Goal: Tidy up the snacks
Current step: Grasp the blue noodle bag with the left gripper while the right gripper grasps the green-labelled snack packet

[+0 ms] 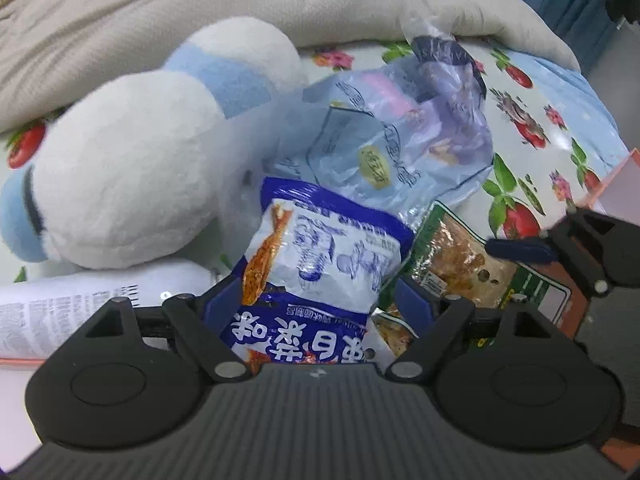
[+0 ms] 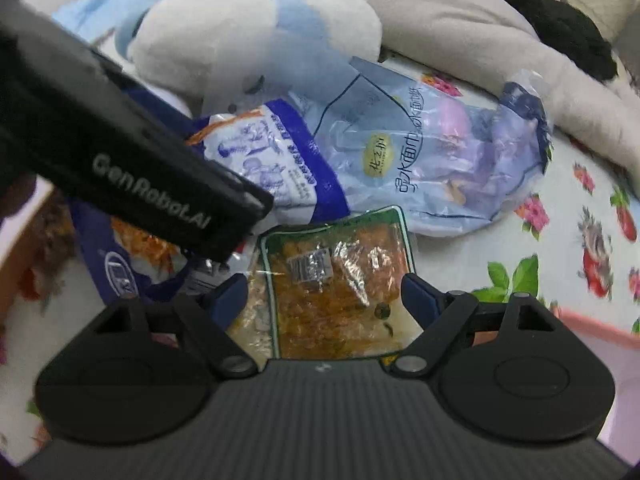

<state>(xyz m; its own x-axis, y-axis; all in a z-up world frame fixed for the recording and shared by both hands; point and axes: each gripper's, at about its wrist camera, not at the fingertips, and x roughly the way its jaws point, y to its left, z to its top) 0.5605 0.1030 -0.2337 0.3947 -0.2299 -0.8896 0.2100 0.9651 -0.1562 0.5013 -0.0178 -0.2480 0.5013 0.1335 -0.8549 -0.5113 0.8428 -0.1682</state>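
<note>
Left gripper (image 1: 310, 300): nearest in the left wrist view; blue fingertips pressed against both sides of the blue-and-white fish snack bag (image 1: 320, 264), grasping it.
Fish snack bag: held between those fingers, printed side up, top edge pointing far toward the pale blue wipes pack (image 1: 384, 140); partly hidden under the black gripper body in the right wrist view (image 2: 276, 160).
Right gripper (image 2: 322, 296): fingers spread wide on either side of the green-edged clear snack pouch (image 2: 340, 288); contact not clear, so cannot tell whether clenched or released.
Green-edged pouch: flat on the floral sheet (image 2: 560, 248), orange-brown contents showing, just right of the fish bag, near edge running under the right gripper.
Wipes pack: crumpled, lying far of both snacks, touching the fish bag's far edge.
Plush toy (image 1: 132, 152): white and light blue, far left, beside the wipes pack.
Grey blanket (image 1: 200, 12): bunched along the far side.
White printed package (image 1: 80, 304): near left, under the plush toy's edge.
Pink box edge (image 1: 616, 184): far right.
</note>
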